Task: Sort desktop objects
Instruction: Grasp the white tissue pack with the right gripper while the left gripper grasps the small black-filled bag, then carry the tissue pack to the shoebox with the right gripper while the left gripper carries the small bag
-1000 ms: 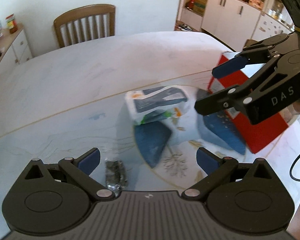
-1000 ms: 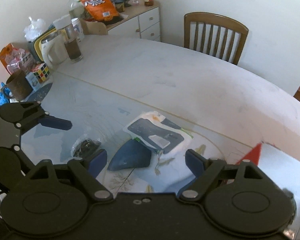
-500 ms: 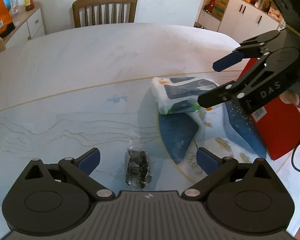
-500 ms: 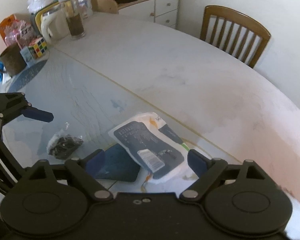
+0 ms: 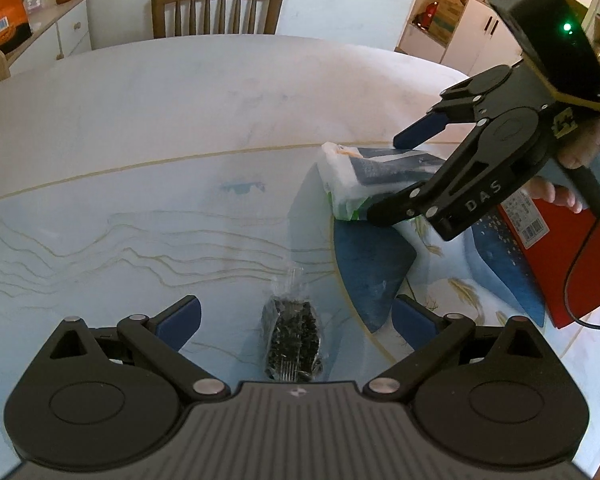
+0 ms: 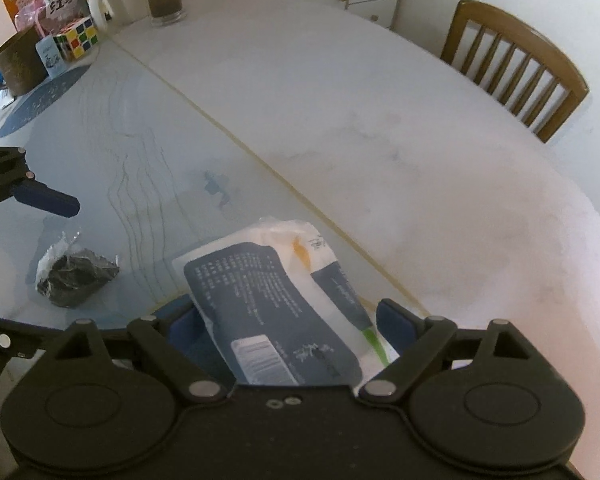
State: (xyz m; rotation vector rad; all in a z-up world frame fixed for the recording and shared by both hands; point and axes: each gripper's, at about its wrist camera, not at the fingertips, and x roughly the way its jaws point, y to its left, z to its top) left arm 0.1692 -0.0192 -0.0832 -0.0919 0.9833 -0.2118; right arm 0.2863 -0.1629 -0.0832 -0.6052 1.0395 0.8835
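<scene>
Right gripper point(image 6: 282, 322) spread wide, straddling white-and-navy packet point(image 6: 268, 308), lined up for pinch; packet flat on table point(image 6: 380, 140), at gripper's 12 o'clock. Left gripper point(image 5: 296, 314) also spread, small dark bag point(image 5: 294, 346) between fingers, likely next grab. Red box point(image 5: 572, 264) at 3 o'clock.

I see a smooth, glossy tabletop point(image 5: 148, 120), stone-like with thin gold lines. On it lies a soft white and dark blue plastic pack point(image 6: 276, 304) with a slight sheen, and a small crinkled clear plastic bag point(image 5: 292, 336) of rough black bits. My grippers are matt black plastic with blue, rubbery-looking fingers point(image 5: 178, 320). The chair point(image 5: 218, 10) is polished brown wood, the red box point(image 5: 572, 264) smooth card
</scene>
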